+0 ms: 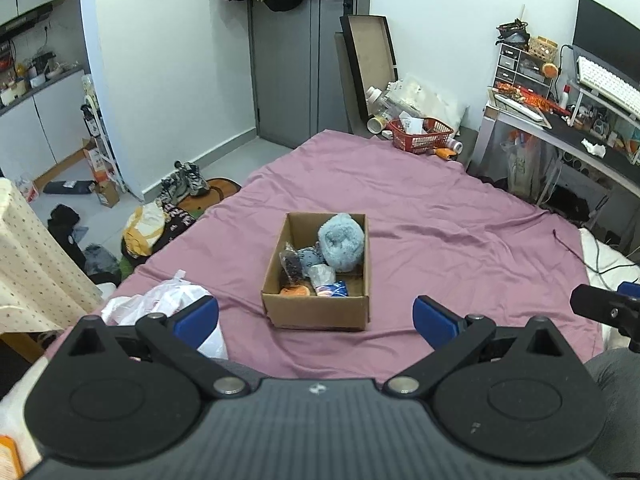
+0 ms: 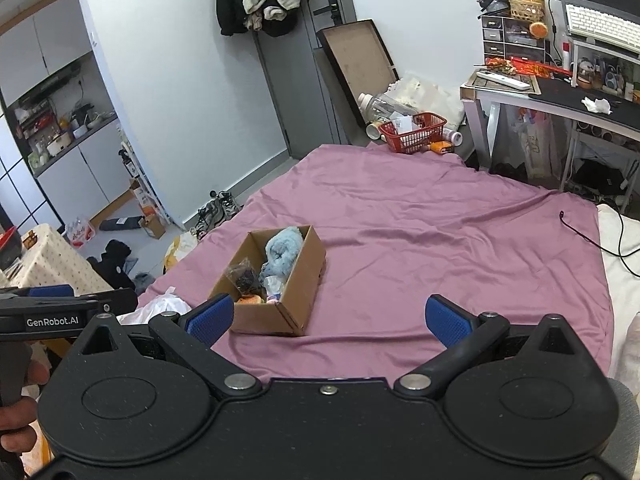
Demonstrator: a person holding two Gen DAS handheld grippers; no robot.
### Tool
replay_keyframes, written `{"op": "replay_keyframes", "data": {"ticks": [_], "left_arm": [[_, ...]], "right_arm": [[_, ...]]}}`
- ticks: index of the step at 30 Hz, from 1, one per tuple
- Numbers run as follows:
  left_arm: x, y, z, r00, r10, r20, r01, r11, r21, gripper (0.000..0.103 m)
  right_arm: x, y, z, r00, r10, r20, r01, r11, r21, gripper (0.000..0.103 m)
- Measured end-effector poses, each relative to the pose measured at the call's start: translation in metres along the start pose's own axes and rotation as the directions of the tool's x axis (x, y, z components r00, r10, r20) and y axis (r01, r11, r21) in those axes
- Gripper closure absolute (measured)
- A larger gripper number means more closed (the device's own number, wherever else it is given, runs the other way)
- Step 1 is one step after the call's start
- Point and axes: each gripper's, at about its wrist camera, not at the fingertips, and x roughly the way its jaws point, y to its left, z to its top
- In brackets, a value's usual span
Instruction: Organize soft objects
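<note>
An open cardboard box [image 1: 320,308] [image 2: 302,280] sits on the mauve bedsheet [image 1: 460,240] [image 2: 440,232]. Inside lie a fluffy light-blue roll [image 1: 341,242] [image 2: 283,250], a dark packet [image 1: 291,266] [image 2: 243,276], an orange piece [image 1: 295,291] [image 2: 250,299] and a blue-and-white item [image 1: 334,289]. My left gripper [image 1: 316,318] is open, held short of the box's near wall, nothing between its blue pads. My right gripper [image 2: 328,320] is open and empty too, right of the box. The left gripper's body shows at the right wrist view's left edge, held by a hand [image 2: 18,408].
A white plastic bag [image 1: 164,304] [image 2: 160,308] lies on the bed's near-left corner. A red basket [image 1: 424,134] [image 2: 414,130] stands at the bed's far end. A desk [image 2: 560,96] is on the right, a black cable [image 2: 580,232] near it, and clothes and shoes [image 1: 188,182] litter the floor on the left.
</note>
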Motion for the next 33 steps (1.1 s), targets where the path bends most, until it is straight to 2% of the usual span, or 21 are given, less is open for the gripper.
{"op": "replay_keyframes", "data": {"ticks": [11,33], "left_arm": [[-0.014,0.006,0.000,1.000,0.007,0.024,-0.008,1.000,0.004,0.000],[-0.017,0.006,0.001,1.000,-0.011,0.022,0.011,1.000,0.001,0.000]], "right_arm": [[-0.005,0.009,0.000,1.000,-0.015,0.000,0.015,0.999,-0.036,0.000],[-0.006,0.007,0.001,1.000,-0.014,0.011,0.014,1.000,-0.016,0.000]]}}
